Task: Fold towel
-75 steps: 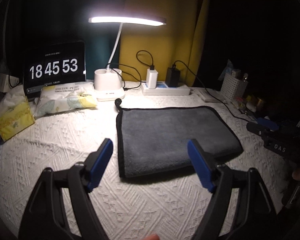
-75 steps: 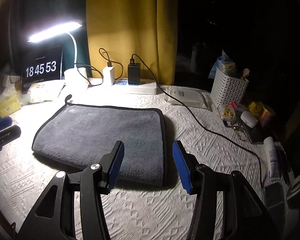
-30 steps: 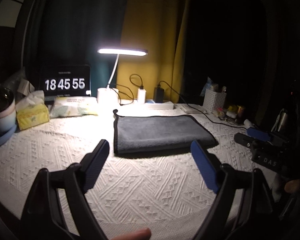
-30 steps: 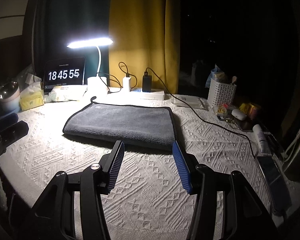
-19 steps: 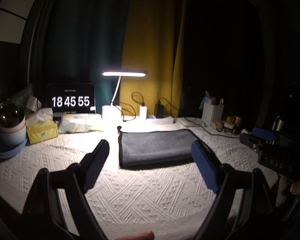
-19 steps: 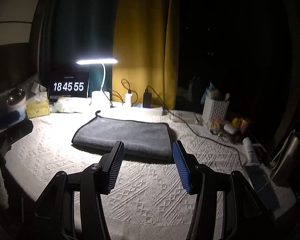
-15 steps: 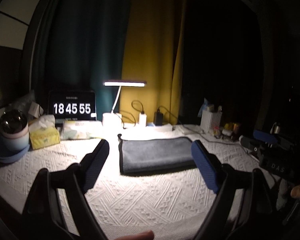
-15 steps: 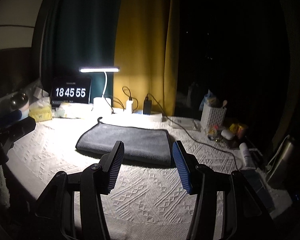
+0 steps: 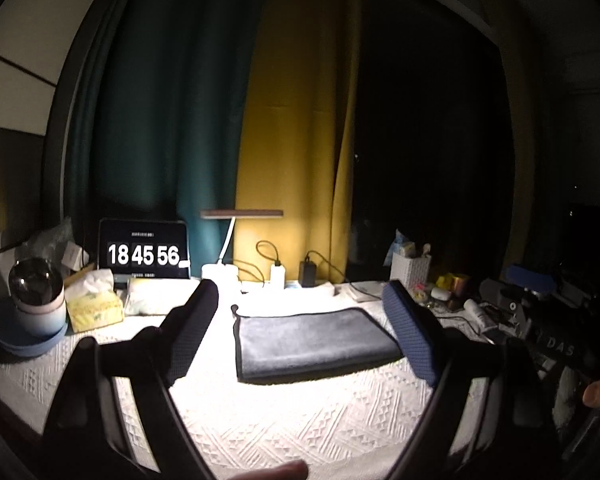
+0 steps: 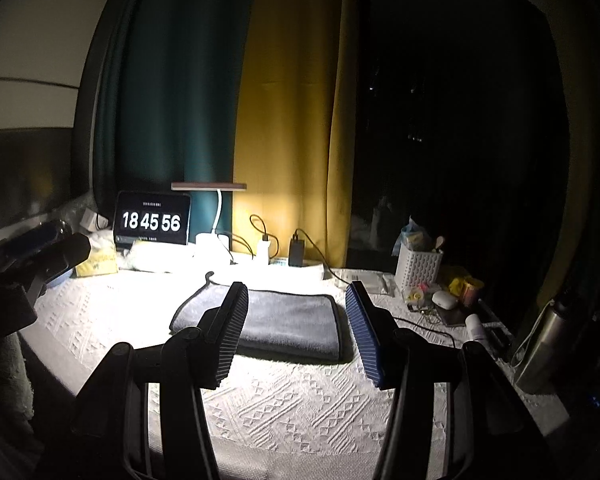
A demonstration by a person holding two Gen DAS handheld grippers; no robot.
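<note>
A grey towel (image 9: 312, 340) with a dark hem lies folded flat on the white textured tablecloth (image 9: 300, 420), under the desk lamp. It also shows in the right wrist view (image 10: 292, 322). My left gripper (image 9: 300, 330) is open and empty, held well back from the towel near the table's front edge. My right gripper (image 10: 296, 332) is open and empty, also back from the towel. The right gripper's body shows at the right of the left wrist view (image 9: 540, 316). The left gripper's body shows at the left of the right wrist view (image 10: 32, 264).
A clock tablet (image 9: 144, 254), a lamp (image 9: 242, 216), a power strip with chargers (image 9: 292, 280), a tissue box (image 9: 96, 308) and a cup on a blue bowl (image 9: 36, 304) line the back and left. A white basket (image 10: 418, 266), small items and a metal bottle (image 10: 544, 344) crowd the right.
Both grippers have drawn back and risen away from the towel, which now looks smaller and farther. The towel has not moved. The clock went from 18:45:53 to 18:45:56.
</note>
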